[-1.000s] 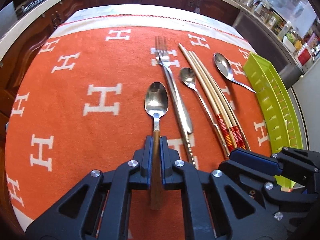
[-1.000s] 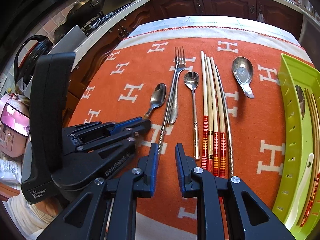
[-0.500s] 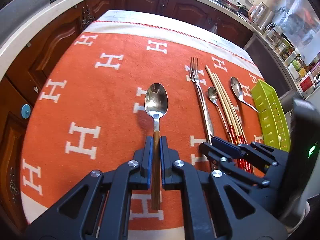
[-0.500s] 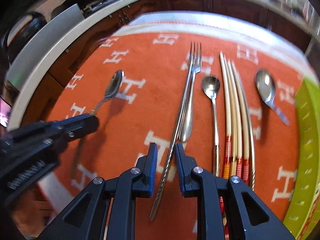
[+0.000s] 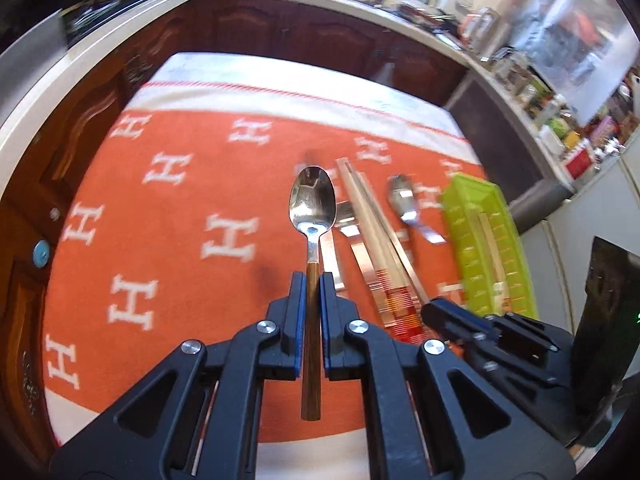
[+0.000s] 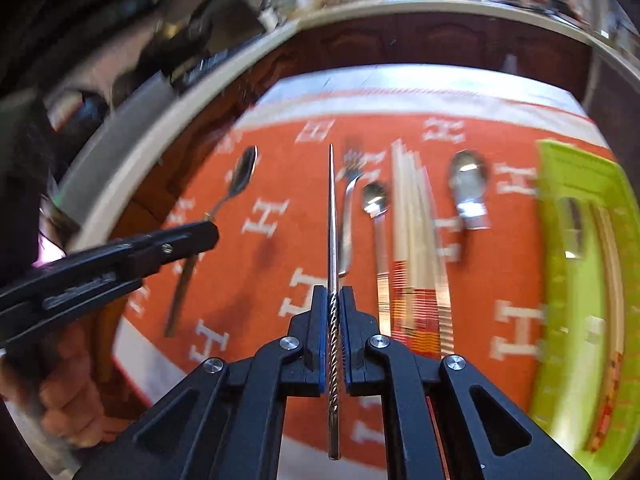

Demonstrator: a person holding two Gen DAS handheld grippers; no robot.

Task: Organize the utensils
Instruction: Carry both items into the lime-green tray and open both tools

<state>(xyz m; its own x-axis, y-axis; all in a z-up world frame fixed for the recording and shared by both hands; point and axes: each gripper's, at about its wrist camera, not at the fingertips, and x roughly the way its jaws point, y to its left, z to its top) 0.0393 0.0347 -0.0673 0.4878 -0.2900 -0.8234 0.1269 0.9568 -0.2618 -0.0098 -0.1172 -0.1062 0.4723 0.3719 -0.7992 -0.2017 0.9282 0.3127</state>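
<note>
1. The left gripper [image 5: 313,280] points steeply down over the orange cloth [image 5: 180,200]. Its jaws are clamped on the brown handle of the wooden-handled spoon [image 5: 312,216].
2. That spoon is held clear of the cloth. Its long axis runs along the fingers, bowl pointing away from the camera and handle end projecting back behind the pads.
3. In the right wrist view the left gripper [image 6: 208,232] enters from the left edge with the spoon [image 6: 236,184] slanting up and to the right; a hand [image 6: 68,392] grips the tool's handle below it.
4. The right gripper [image 6: 333,296] is also pitched steeply down. Its jaws have just been closing and now pinch the twisted section of the metal chopstick [image 6: 331,220].
5. The chopstick's long axis lies along the fingers, thin tip pointing away, blunt end trailing behind the pads, raised off the cloth.
6. On the cloth, lying roughly parallel: fork [image 6: 350,208], small spoon [image 6: 376,208], red-banded chopsticks [image 6: 412,232], short wide spoon [image 6: 468,184].
7. The green tray [image 6: 568,168] sits at the cloth's right edge and holds utensils, blurred.
</note>
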